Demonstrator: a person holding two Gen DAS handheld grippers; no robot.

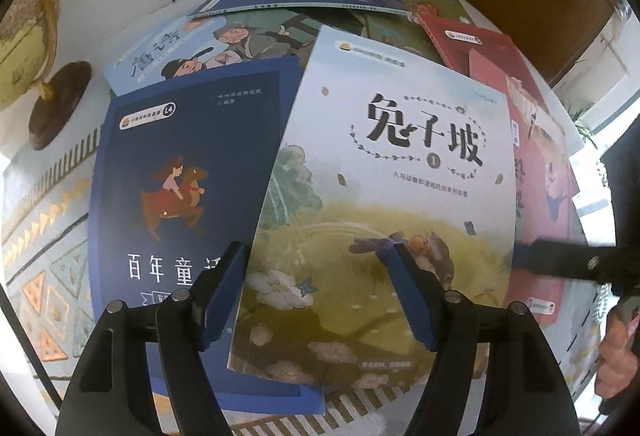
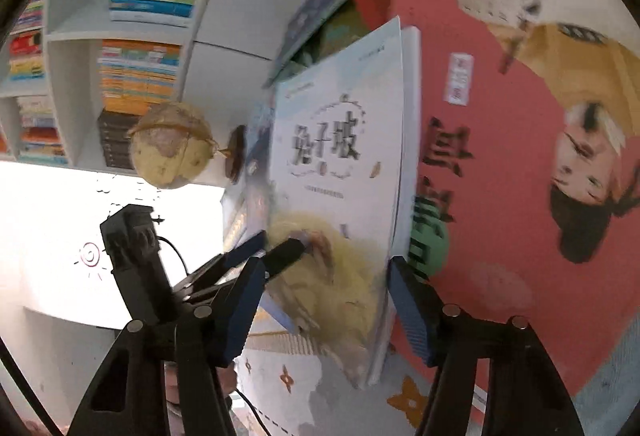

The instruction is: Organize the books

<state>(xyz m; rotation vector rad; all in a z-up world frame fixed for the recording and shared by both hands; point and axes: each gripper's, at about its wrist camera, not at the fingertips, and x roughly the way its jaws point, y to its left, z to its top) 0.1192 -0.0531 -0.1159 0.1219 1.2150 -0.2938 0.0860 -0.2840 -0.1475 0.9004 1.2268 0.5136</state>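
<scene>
The books are not tidy yet. They lie in a messy heap on the counter [image 1: 36, 220], which has a patterned cloth. The pale rabbit book [image 1: 384, 195] sits on top, thin and bendy with a shiny cover. The left gripper [image 1: 320, 300] and right gripper [image 2: 326, 308] both have jaws wide open around it, holding nothing. A dark blue book [image 1: 176, 171] lies beside it.

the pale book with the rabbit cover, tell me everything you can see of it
The pale book is a thin paperback with a glossy, slightly bowed cover: black Chinese title, a circled 1, a rabbit on yellow grass, white flowers. It lies tilted over the navy book and red book. The left gripper straddles its near left edge, jaws open.
</scene>
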